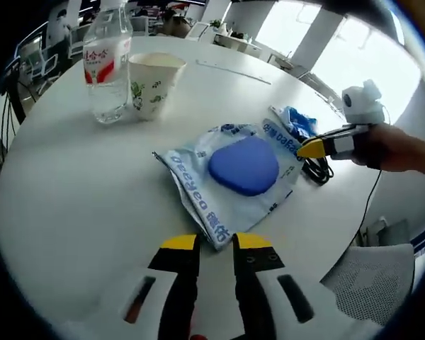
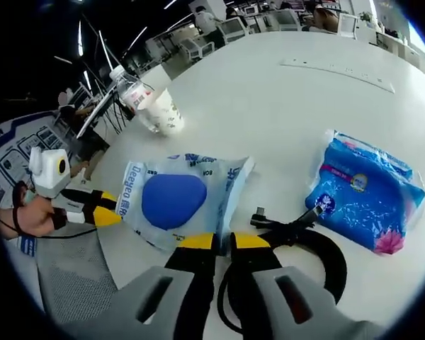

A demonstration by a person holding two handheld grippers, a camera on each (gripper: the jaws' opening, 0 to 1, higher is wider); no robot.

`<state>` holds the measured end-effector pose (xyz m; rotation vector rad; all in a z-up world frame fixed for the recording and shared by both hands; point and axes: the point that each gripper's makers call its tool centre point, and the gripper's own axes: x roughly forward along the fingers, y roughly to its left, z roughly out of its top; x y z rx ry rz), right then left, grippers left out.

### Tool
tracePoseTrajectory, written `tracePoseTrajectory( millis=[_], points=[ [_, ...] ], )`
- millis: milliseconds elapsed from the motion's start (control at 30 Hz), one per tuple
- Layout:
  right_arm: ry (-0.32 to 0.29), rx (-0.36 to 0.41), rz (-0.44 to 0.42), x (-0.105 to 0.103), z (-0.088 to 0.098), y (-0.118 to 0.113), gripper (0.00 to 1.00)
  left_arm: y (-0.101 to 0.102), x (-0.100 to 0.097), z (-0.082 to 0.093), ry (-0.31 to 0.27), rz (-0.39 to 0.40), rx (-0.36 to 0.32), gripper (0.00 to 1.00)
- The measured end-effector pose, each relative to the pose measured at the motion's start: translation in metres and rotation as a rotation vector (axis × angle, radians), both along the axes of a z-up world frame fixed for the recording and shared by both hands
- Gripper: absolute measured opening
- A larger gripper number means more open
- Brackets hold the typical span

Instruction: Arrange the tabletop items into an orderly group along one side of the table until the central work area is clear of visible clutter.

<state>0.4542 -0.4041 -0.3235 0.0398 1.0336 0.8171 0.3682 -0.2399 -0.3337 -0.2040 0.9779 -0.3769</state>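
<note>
Left gripper [image 1: 216, 242], jaws a narrow gap apart, pinches the near corner of a pale plastic wipes pack with a blue oval lid [image 1: 234, 177] on the round white worktop [image 1: 78, 198]. Right gripper [image 2: 224, 242], similarly narrow, holds the opposite edge. Beyond stand a paper cup [image 1: 154, 83] and clear water bottle [image 1: 108, 60]

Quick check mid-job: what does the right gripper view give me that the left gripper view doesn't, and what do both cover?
Right gripper view alone: the whole blue tissue pack and the black cable coiled beside it. Left gripper view alone: the bottle's red label and the leaf print on the paper cup. Both: water bottle, the cup, and the pale wipes packet gripped at opposite edges by both grippers.
</note>
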Motion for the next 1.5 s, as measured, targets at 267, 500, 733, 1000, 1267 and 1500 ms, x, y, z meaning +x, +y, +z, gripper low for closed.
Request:
tracePoseTrajectory(
  millis=[267,500,733,1000,1267,1500],
  points=[
    [-0.006,0.01,-0.003,-0.004,0.002,0.004,0.0,0.002,0.006,0.005,0.004,0.017,0.01,0.02],
    [-0.018,0.045,-0.041,-0.005,0.011,-0.001,0.0,0.002,0.011,0.015,-0.019,0.015,0.001,0.0],
    [-0.041,0.072,-0.08,-0.002,0.022,-0.008,0.0,-0.002,0.03,0.028,-0.058,-0.004,-0.002,0.0],
    [-0.066,0.083,-0.112,0.006,0.032,-0.015,0.0,-0.005,0.055,0.039,-0.091,-0.02,0.007,0.0],
    [-0.082,0.078,-0.13,0.017,0.035,-0.016,0.0,-0.01,0.081,0.038,-0.106,0.006,0.009,0.0],
    [-0.09,0.084,-0.135,0.029,0.037,-0.013,0.0,-0.005,0.1,0.037,-0.116,0.034,-0.001,0.0]
  ],
)
